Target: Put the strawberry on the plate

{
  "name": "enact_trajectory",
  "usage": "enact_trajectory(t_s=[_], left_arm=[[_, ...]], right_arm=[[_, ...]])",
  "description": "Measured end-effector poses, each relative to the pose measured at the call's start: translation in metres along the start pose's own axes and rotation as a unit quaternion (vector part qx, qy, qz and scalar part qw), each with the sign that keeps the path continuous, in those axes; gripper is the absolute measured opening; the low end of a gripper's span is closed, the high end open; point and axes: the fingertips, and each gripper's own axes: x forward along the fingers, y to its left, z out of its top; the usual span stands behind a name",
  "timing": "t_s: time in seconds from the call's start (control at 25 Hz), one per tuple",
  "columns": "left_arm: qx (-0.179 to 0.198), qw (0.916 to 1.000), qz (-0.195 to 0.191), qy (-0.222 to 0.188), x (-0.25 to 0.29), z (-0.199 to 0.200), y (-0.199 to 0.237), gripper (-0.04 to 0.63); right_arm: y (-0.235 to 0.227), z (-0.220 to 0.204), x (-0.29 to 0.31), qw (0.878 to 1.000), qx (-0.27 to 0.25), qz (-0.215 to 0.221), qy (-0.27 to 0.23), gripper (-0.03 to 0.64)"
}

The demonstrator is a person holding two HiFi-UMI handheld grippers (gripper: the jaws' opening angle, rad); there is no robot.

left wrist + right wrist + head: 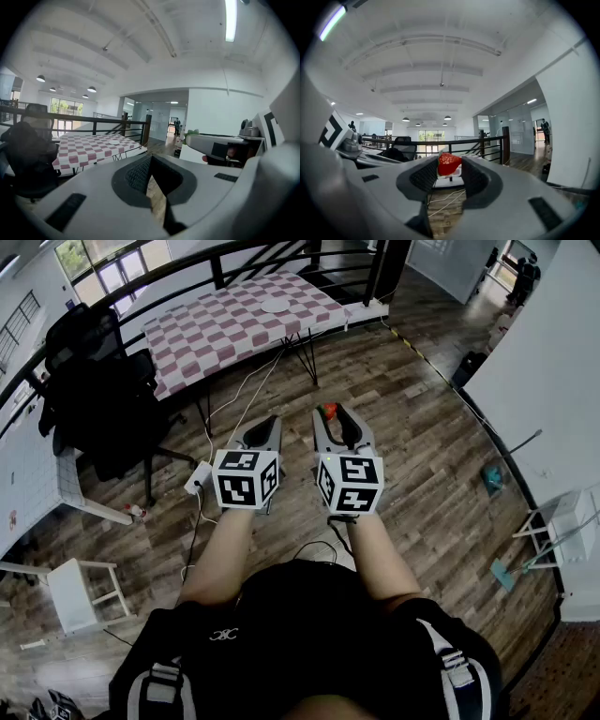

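A red strawberry (449, 164) with a green top sits pinched between the pads of my right gripper (449, 171). In the head view the strawberry (329, 412) shows at the tip of the right gripper (331, 418), held above the wooden floor. My left gripper (265, 426) hovers beside it on the left, its jaws meeting at the tip with nothing between them. Far ahead, a white plate (278, 306) lies on the red-and-white checked table (216, 329). The left gripper view also shows the plate (114, 142) on that table, well away from the left gripper (150, 161).
A black office chair (89, 381) stands left of the checked table, by a dark railing (178, 268). On the floor lie a white power strip (199, 476) and cables. A white stool (80, 592) is at lower left. A white wall (553, 362) runs along the right.
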Motion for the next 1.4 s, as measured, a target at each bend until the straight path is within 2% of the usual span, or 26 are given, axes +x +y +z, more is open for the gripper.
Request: enact_trajectory(t_s=[0.12,0.32,0.52,0.84,1.16,1.4], left_arm=[[0.021,0.9997,0.01,0.0,0.01,0.002,-0.011,-0.002],[0.008,0.9999,0.012,0.006,0.028,0.002,-0.033,-0.002],[0.012,0.9996,0.025,0.012,0.044,-0.001,-0.058,-0.002],[0.007,0.9985,0.051,0.018,0.068,-0.011,-0.085,-0.002],[-0.002,0.998,0.056,0.029,0.098,-0.011,-0.079,-0.002],[0.0,0.9989,0.037,0.03,0.139,-0.009,-0.06,-0.002]], right_arm=[[-0.015,0.001,0.0,1.0,0.001,0.0,-0.001,0.163],[-0.046,0.002,-0.004,1.0,0.009,0.002,-0.006,0.163],[-0.078,-0.001,-0.01,1.0,0.013,0.011,-0.008,0.163],[-0.113,-0.012,-0.014,0.999,0.022,0.043,-0.003,0.163],[-0.131,-0.015,0.005,0.998,0.025,0.056,-0.005,0.163],[-0.143,-0.018,0.044,0.999,0.02,0.044,-0.004,0.163]])
